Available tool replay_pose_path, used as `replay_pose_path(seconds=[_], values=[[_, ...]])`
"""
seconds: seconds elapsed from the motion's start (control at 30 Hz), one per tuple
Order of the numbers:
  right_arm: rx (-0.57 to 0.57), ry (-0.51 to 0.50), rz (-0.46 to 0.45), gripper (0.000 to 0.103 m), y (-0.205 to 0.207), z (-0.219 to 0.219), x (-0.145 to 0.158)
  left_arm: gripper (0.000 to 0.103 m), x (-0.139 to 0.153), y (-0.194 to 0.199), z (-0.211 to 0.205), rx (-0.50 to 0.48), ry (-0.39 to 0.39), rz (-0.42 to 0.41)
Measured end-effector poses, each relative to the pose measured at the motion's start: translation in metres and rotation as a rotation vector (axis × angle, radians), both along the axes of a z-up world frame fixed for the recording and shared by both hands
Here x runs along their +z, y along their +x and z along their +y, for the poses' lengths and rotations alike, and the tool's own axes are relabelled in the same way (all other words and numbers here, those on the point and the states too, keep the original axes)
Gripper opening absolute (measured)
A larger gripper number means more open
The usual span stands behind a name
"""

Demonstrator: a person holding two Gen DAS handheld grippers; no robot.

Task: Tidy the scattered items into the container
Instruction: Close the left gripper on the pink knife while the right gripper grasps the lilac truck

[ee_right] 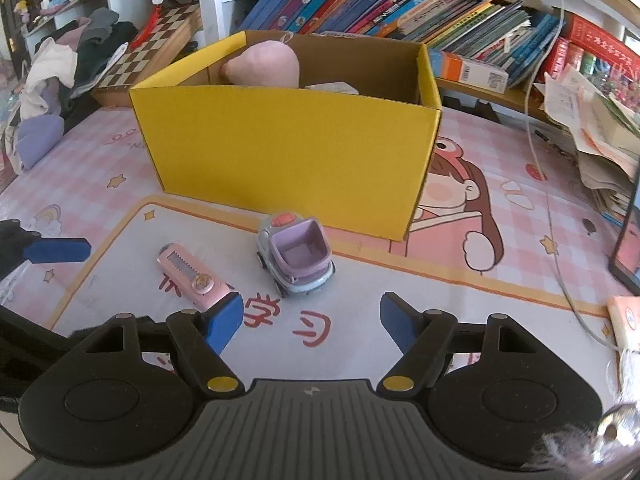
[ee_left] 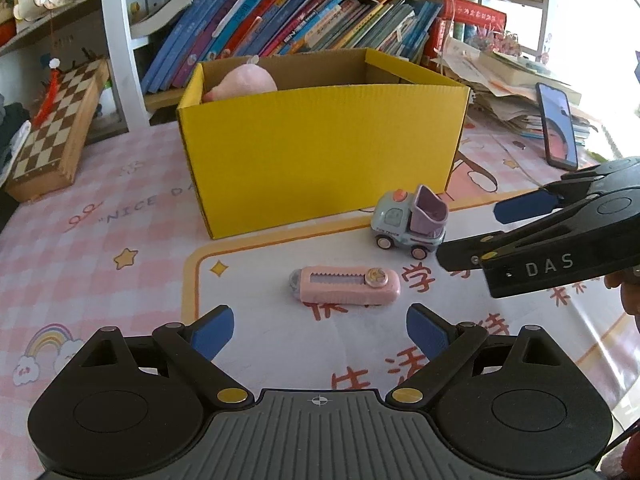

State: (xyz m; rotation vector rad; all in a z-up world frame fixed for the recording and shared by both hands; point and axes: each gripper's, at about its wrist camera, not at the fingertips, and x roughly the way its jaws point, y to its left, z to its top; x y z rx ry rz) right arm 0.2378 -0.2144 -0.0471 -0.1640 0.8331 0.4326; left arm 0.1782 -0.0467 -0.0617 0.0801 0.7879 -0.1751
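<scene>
1. L gripper (ee_left: 320,330): jaws spread wide, blue pads apart, nothing between them. Hovers low over the table mat (ee_left: 100,240), aimed at the pink utility knife.
2. R gripper (ee_right: 312,322): also wide, nothing held. Its left pad (ee_right: 224,322) sits just beside or over the near end of the knife; can't tell if touching.
3. In L wrist view the R gripper (ee_left: 480,232) comes in from the right edge, side-on, tips near the toy truck.
4. In R wrist view one blue pad of the L gripper (ee_right: 56,251) shows at the left edge, near the knife but apart from it.
5. Pink utility knife (ee_left: 346,285) (ee_right: 194,280): lies flat on the white part of the mat, serrated slider strip up, round charm on top. Outside the box.
6. Toy truck (ee_left: 410,222) (ee_right: 296,258): pale blue cab, purple open bucket, upright on wheels, near the knife, just in front of the box's near wall, not touching it as far as visible.
7. Yellow cardboard box (ee_left: 320,152) (ee_right: 288,148): open top, upright on mat, behind both items.
8. Pink plush (ee_left: 244,84) (ee_right: 268,66): already inside the box, left rear corner, top poking above rim.
9. Bkgd: leaning books (ee_left: 280,28) on shelf behind box; chessboard (ee_left: 52,132) left; phone (ee_left: 557,126) propped at right by paper stack.
</scene>
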Motion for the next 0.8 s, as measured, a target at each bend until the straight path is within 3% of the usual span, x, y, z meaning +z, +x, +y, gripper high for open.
replay_pose_path(seconds=[0.8], values=[[0.098, -0.029, 0.037, 0.069, 0.053, 0.021, -0.021, 0.095, -0.022, 0.038, -0.017, -0.01, 0.001, 0.034]])
